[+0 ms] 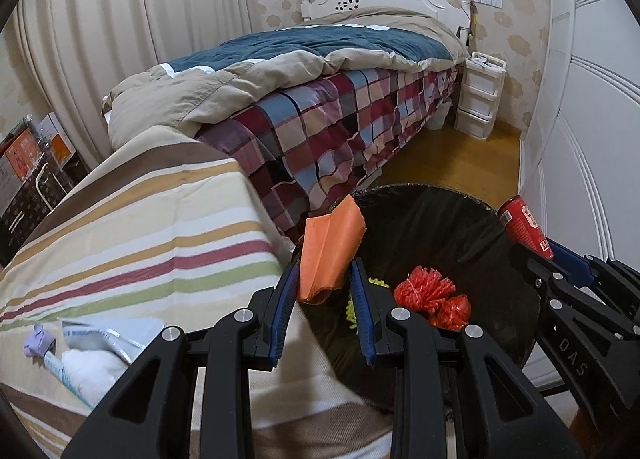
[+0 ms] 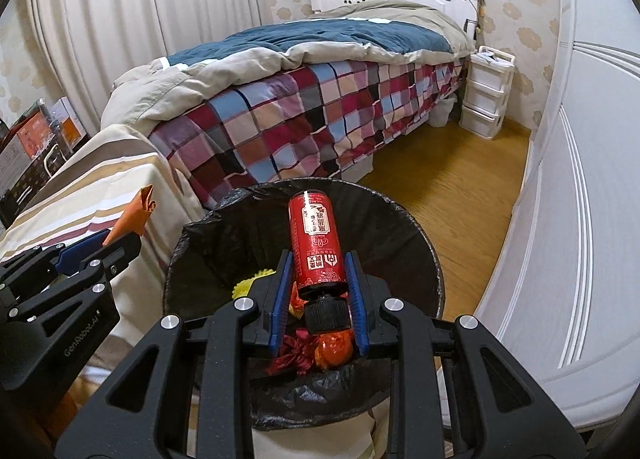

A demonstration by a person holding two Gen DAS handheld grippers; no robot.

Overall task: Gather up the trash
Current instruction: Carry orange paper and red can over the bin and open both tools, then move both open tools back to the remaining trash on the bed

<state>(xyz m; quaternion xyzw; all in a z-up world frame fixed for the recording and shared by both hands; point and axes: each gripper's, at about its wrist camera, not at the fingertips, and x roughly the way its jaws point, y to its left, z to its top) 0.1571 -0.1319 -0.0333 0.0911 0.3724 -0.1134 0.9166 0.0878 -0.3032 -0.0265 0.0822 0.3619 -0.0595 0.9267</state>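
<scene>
On the far left, the striped counter [image 1: 132, 243] still carries 1 small lilac scrap [image 1: 38, 339] and 1 crumpled pale wrapper [image 1: 108, 335], lying close together near its front edge. Both look light and limp; a pinch across the bunched middle of each should lift them without trouble, though the foil-like wrapper may slide between smooth pads.

Next to the right, the left gripper [image 1: 325, 291] has its fingers [image 1: 286, 299] closed on the lower end of a folded orange paper [image 1: 330, 251], which stands up above the near-left rim of the bin. It is thin, soft and creased, so it will weigh almost nothing and may drift as it falls; releasing it well over the opening looks wise.

The bin [image 2: 434, 271], lined with a black bag, sits on the floor between the counter and the white wardrobe [image 2: 580, 179]. Inside lie red netting [image 1: 430, 293] and something yellow [image 2: 248, 285].

Furthest right, the right gripper [image 2: 320, 279] clamps a red bottle [image 2: 316, 235] low on its body, just above the black cap, which points back toward the camera. The bottle hangs over the bin's mouth. It is stiff and glossy, so likely slippery; whether it is empty cannot be told. Held near 1 end, it could pivot, but a drop from here should land inside.
</scene>
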